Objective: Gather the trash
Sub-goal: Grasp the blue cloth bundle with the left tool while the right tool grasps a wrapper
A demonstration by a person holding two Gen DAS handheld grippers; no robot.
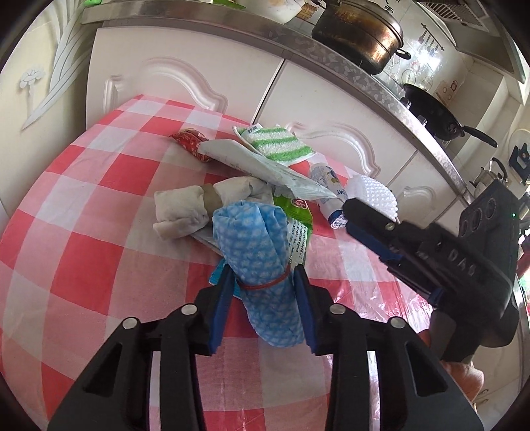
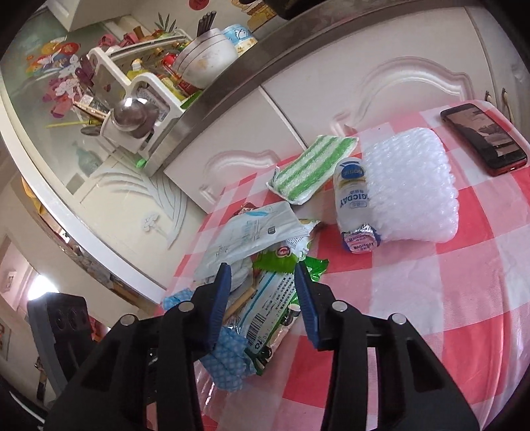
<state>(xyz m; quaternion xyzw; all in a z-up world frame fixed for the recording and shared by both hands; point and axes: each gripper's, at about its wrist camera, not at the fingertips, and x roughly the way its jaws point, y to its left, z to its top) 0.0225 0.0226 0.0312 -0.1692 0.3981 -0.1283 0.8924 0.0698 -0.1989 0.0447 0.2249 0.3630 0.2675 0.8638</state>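
Observation:
A pile of trash lies on the red-checked tablecloth (image 1: pixel 82 212). My left gripper (image 1: pixel 263 275) is open, its fingers on either side of a rolled blue cloth (image 1: pixel 261 262) bound with a red rubber band. Behind it lie a grey-white cloth roll (image 1: pixel 188 209), a green wrapper (image 1: pixel 294 212), a white pouch (image 1: pixel 265 165) and a red wrapper (image 1: pixel 190 142). My right gripper (image 2: pixel 261 272) is open above the green wrapper (image 2: pixel 275 291), and it shows in the left wrist view (image 1: pixel 351 212). A small white bottle (image 2: pixel 352 205) lies beside a bubble-wrap bundle (image 2: pixel 414 189).
A green-striped sponge cloth (image 2: pixel 311 165) lies near the table's far edge. A red phone (image 2: pixel 483 139) lies at the far right. White cabinet doors (image 1: pixel 185 73) stand right behind the table. A counter above holds pots (image 1: pixel 361 30) and a dish rack (image 2: pixel 139 92).

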